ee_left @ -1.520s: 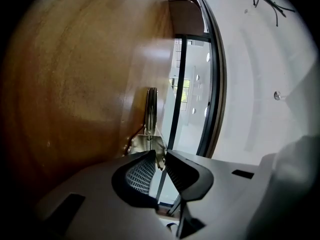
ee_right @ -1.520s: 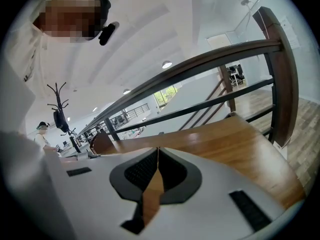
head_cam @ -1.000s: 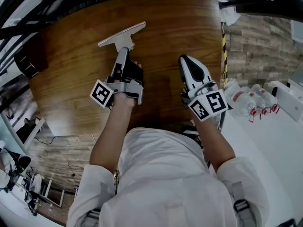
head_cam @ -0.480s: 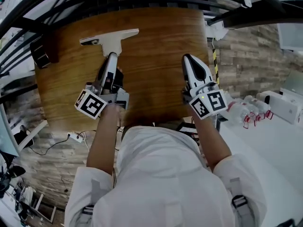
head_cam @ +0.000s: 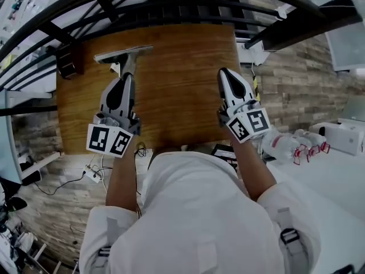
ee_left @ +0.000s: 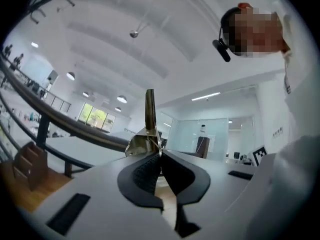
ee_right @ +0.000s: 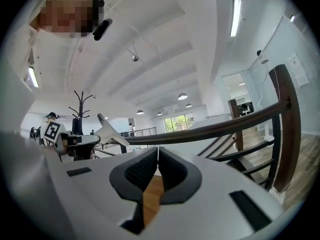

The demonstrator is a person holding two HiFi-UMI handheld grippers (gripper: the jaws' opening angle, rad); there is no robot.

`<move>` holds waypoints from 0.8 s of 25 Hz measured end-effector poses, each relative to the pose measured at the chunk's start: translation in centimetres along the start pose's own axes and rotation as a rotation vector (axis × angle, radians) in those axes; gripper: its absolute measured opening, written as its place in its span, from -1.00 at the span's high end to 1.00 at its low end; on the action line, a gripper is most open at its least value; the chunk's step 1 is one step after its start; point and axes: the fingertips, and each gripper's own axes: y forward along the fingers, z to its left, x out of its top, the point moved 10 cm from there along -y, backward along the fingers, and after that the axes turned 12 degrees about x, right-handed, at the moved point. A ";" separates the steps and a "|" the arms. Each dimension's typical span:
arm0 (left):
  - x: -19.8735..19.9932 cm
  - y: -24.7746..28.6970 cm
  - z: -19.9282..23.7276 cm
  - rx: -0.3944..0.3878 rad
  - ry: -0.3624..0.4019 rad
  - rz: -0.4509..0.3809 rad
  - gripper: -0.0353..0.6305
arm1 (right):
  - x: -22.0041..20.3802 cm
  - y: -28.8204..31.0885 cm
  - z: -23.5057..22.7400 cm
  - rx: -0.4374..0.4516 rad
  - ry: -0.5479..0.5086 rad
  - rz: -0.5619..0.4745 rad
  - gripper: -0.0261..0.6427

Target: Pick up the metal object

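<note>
Above the table (head_cam: pixel 182 90), the left gripper (head_cam: pixel 126 77) is clamped on the stem of the metal object (head_cam: pixel 122 54), the right gripper (head_cam: pixel 224 76) closed on nothing; the pick-up looks done, so next calls only for a steady hold.

Left forearm (head_cam: pixel 121 176) and right forearm (head_cam: pixel 254 170) extended forward, tools level. Left tool (head_cam: pixel 128 76): jaws clamped on the metal object (head_cam: pixel 122 54). Right tool (head_cam: pixel 224 72): jaws together.

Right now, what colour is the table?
Warm brown, with wood grain. The table shows best in the head view.
</note>
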 end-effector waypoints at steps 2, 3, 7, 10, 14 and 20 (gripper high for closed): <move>1.1 -1.8 -2.0 0.014 0.075 -0.027 0.84 | 0.8 -1.7 0.5 0.014 -0.014 -0.021 0.85; 1.4 -2.8 -3.0 0.020 0.106 -0.034 0.84 | 1.0 -2.6 0.8 0.023 -0.022 -0.028 0.85; 1.5 -6.7 -7.4 0.027 0.212 -0.044 0.84 | 1.2 -7.5 2.2 0.065 -0.035 -0.039 0.84; 0.8 -9.3 -11.2 0.026 0.273 -0.039 0.84 | 0.9 -12.1 3.1 0.071 -0.027 -0.045 0.85; -1.2 -13.3 -15.3 0.033 0.324 -0.005 0.84 | 0.2 -17.5 4.5 0.084 -0.024 -0.043 0.85; -3.4 -18.4 -19.4 0.048 0.394 0.036 0.84 | 0.0 -22.8 5.8 0.111 -0.022 -0.054 0.85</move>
